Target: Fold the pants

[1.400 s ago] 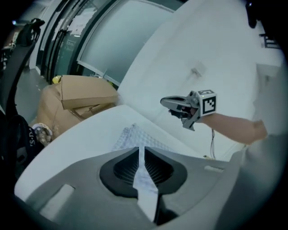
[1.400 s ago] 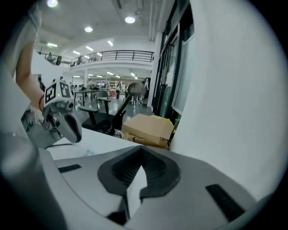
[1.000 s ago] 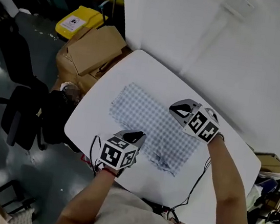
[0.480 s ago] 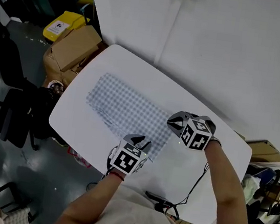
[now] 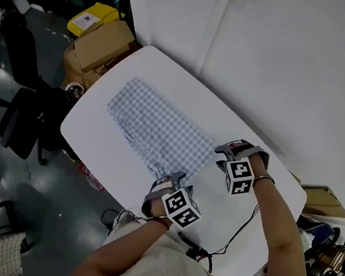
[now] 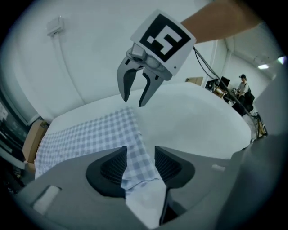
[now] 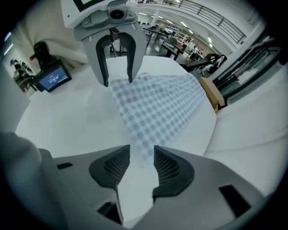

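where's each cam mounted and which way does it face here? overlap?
Head view: on the person's head, steeply down onto white table and checked pants; both forearms, left gripper, right gripper show.
Left gripper view: on left gripper, along its just-opened jaws, pants hem between them; right gripper opposite.
Right gripper view: on right gripper, along its just-opened jaws, pants edge at their tips; left gripper opposite.
Shared: all see pants and table; gripper views see each other's gripper.

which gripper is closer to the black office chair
Left. The left gripper sits at the table edge facing the chair; the right gripper is across the checked pants, toward the wall. Both have just been opening, pants cloth between their jaws.
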The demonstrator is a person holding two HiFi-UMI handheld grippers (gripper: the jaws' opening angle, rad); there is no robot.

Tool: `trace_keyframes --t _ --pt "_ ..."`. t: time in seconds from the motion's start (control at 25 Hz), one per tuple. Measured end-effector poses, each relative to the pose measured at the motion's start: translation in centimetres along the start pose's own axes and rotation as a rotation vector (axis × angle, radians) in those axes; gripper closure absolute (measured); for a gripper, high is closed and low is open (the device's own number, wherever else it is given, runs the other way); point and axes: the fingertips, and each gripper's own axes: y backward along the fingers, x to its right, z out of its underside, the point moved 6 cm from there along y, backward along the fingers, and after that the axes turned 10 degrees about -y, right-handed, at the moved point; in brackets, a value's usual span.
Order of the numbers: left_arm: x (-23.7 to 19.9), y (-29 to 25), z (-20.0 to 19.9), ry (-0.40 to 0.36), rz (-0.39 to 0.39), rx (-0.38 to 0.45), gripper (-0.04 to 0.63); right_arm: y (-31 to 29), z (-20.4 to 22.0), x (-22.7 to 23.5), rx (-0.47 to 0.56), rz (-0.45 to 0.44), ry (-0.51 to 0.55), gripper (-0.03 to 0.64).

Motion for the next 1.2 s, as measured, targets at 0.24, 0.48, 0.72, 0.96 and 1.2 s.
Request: trace_keyframes --t 0.24,0.48,0.72,0.96,1.2 --pt "1.6 -2.5 1.6 0.157 -0.017 -0.094 0.408 -2.2 0.5 0.0 -0.016 -0.005 0.171 0.443" --pt "1.4 -4.3 2.3 0.189 -0.061 -0.173 0.413 -4.9 0.8 -0.3 -0.029 -0.023 0.231 0.466" --pt "1.5 -4.7 2.7 0.141 -0.055 -0.183 0.453 -6.0 1.1 0.3 -0.045 0.005 0.260 0.572" --pt "1.3 -4.2 3.6 0.089 -0.022 -0.206 0.537 -4.9 1.2 0.5 -0.032 -0.004 0.217 0.589" --pt "2.2 -1.8 4.4 0.159 0.099 -0.171 0.546 -3.0 1.0 -1.3 -0.003 -0.072 0.181 0.589"
